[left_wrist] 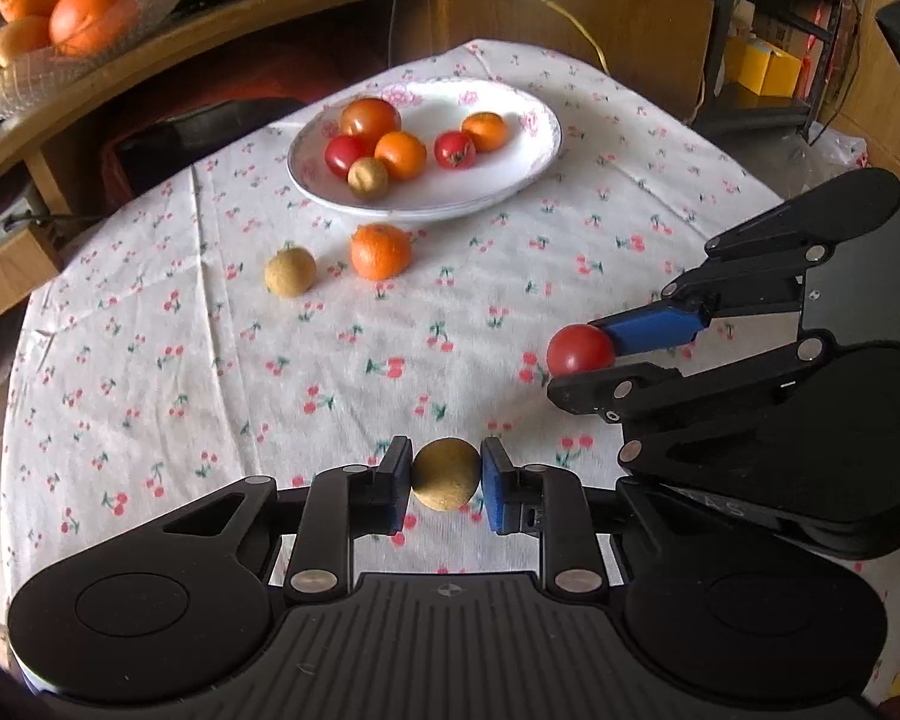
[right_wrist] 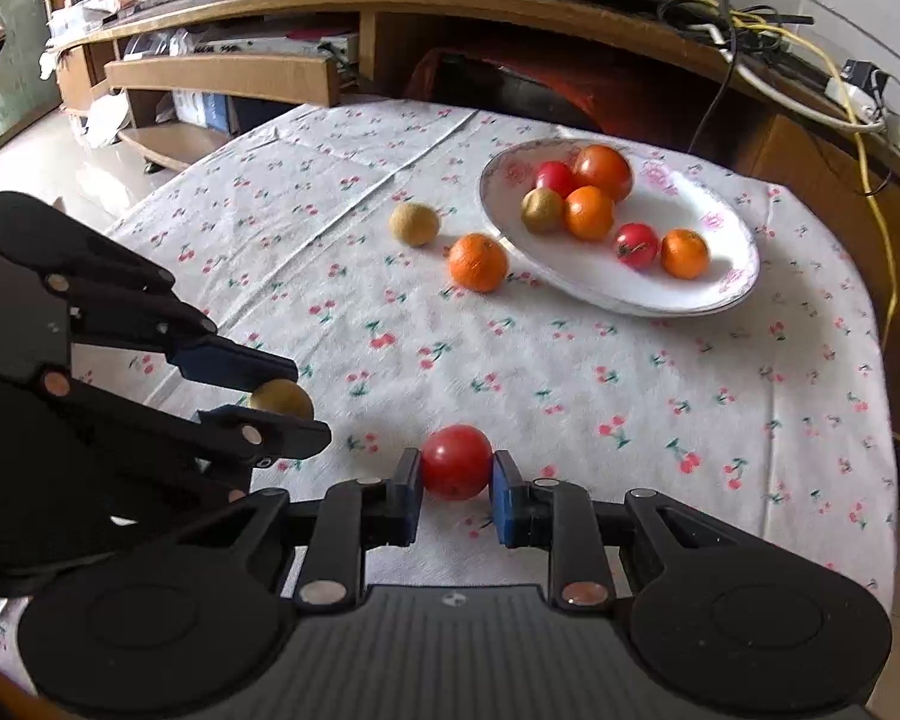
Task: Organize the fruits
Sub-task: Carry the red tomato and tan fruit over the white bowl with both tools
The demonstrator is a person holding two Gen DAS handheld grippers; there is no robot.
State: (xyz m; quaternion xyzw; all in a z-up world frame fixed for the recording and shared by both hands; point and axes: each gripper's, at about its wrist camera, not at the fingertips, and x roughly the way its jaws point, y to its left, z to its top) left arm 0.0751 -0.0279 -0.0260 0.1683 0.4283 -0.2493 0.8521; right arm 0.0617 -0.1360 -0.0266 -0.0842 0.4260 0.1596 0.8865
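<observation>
**Both tongs loaded, plate ahead**

The left tongs [left_wrist: 445,476] are clamped on a small round tan fruit [left_wrist: 445,474], its skin matte and slightly rough; the blue pads press its two sides, and its underside is hidden behind the black frame. The right tongs [right_wrist: 456,464] are clamped on a cherry tomato [right_wrist: 456,462], smooth, glossy and red, of which only the upper part clears the pads. Each pair shows in the other's camera: the right tongs [left_wrist: 582,354] enter from the right of the left view, the left tongs [right_wrist: 282,396] from the left of the right view, with half the tan fruit covered by a finger.

Ahead of both tongs, on the bench [left_wrist: 150,360] under a creased white cloth printed with small cherries, lie a second tan fruit [left_wrist: 290,272] and, just beside it, a dimpled mandarin [left_wrist: 381,251]. The mandarin sits right by the rim of a white plate [left_wrist: 522,168] with a pink flower border; whether it touches the rim I cannot tell. The plate holds a large tomato [left_wrist: 371,117], two cherry tomatoes, two small mandarins and one tan fruit, bunched toward the side nearer the left tongs.

Far beyond, a wooden shelf carries a mesh bowl of oranges [left_wrist: 90,6], cut off at the frame edge, and tangled cables.
</observation>
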